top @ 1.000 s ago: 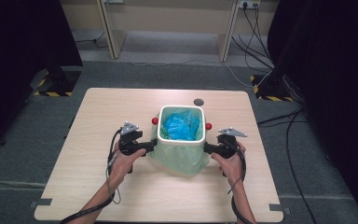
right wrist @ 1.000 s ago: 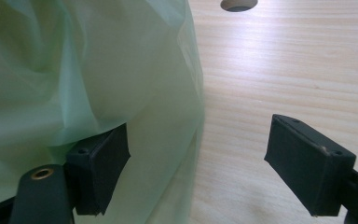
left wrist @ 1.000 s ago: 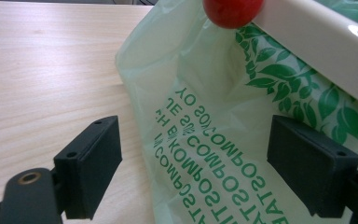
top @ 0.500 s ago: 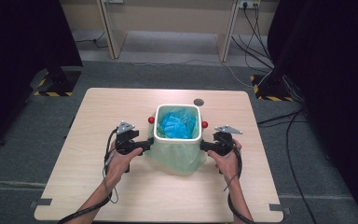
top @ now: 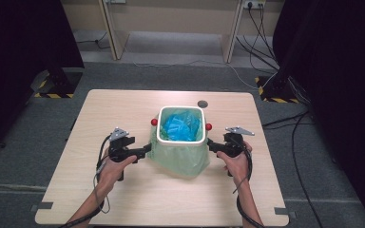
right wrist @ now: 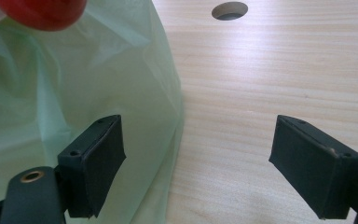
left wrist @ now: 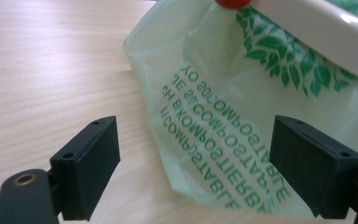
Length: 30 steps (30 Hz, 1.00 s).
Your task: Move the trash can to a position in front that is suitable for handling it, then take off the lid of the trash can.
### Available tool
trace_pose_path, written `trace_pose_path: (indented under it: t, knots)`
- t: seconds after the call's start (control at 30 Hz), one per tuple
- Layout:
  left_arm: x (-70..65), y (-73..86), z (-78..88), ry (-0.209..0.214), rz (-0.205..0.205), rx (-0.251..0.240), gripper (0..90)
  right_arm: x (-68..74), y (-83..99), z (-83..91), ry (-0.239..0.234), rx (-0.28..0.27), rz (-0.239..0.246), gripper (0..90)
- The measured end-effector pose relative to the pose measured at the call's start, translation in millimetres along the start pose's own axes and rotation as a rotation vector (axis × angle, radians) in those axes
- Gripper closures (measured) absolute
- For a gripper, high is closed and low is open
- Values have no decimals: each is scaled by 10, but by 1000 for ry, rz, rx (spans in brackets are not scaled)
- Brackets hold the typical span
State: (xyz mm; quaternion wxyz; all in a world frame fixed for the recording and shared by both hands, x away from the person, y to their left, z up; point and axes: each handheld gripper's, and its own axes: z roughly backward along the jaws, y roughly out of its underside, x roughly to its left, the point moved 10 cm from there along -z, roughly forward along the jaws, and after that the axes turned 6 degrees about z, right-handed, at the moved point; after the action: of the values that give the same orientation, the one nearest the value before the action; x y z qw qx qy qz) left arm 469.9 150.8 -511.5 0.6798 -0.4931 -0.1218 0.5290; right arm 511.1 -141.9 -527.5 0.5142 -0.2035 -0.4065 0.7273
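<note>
Just between open claws (top: pixel 146 150), bag (top: pixel 180 159).

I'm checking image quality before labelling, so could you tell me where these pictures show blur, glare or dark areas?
High view: soft overall, both flanks beyond the table nearly black. Left gripper view: the green bag's print reads sharply, the red knob is blurred, and a bright highlight sits on the white bin rim. Right gripper view: the near red knob is out of focus, with pale sheen on the wood.
</note>
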Motion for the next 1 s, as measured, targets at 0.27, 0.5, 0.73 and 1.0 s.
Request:
trace_pose_path:
  t: [0.27, 0.5, 0.73, 1.0]
  knots:
    - [47, 101, 136, -8, -13, -2, 153, 6, -9, 9, -3, 2, 0, 176]
    - [33, 32, 186, -7, -19, -21, 153, 10, -49, 55, -6, -10, -13, 176]
    - [-8, -66, 193, -5, -33, -36, 153, -43, -138, 152, 4, -22, -17, 179]
    - [-56, -250, 176, -23, -93, -52, 165, -86, -403, 352, 13, -65, -29, 201]
